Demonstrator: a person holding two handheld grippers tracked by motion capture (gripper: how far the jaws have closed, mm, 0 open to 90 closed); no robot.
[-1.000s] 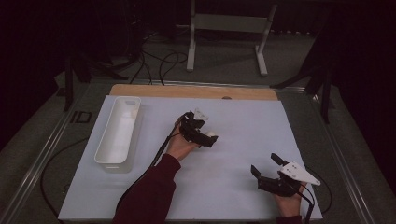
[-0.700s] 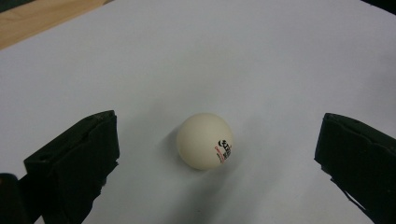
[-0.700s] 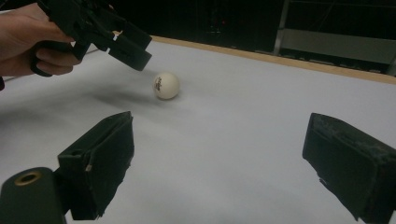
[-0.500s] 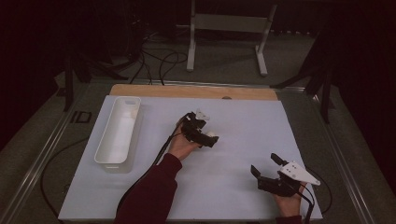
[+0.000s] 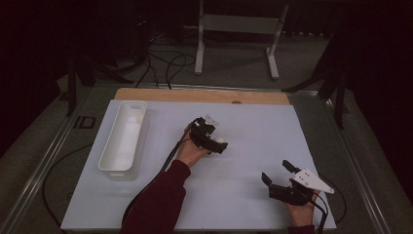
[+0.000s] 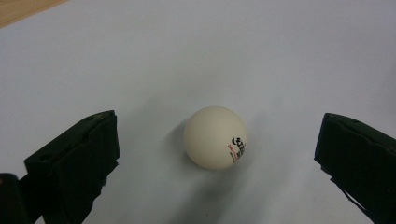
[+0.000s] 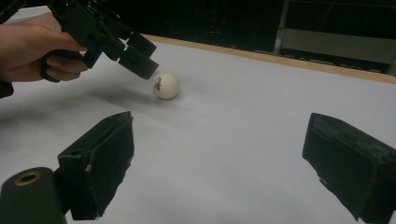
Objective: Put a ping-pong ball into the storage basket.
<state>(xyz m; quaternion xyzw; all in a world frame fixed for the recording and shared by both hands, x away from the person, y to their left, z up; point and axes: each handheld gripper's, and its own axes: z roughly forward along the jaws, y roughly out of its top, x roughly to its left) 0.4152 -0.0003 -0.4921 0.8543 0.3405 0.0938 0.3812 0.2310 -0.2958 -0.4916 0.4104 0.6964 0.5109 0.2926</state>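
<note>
From the high view, the left gripper (image 5: pixel 217 144) sits over the middle of the white tabletop (image 5: pixel 253 122), its jaws apart around a small pale ball (image 5: pixel 220 141) that is hard to make out from here. The right gripper (image 5: pixel 278 175) rests near the near right corner, jaws apart and holding nothing, close to the sheet's near edge. A white tray (image 5: pixel 122 137) lies well off to the left, and bare sheet stretches between the two grippers and out to the far wooden strip (image 5: pixel 199 95). Nothing has shifted since a second ago; both hands hold the same spots.

In the left gripper view, the ball (image 6: pixel 215 137) lies on the sheet between the spread jaws, touching neither, its printed mark turned to the right.

In the right gripper view, the left gripper (image 7: pixel 140 58) hangs tilted just above the ball (image 7: pixel 166 85), one jaw just beside it, with clear sheet running back to this gripper's own open jaws
</note>
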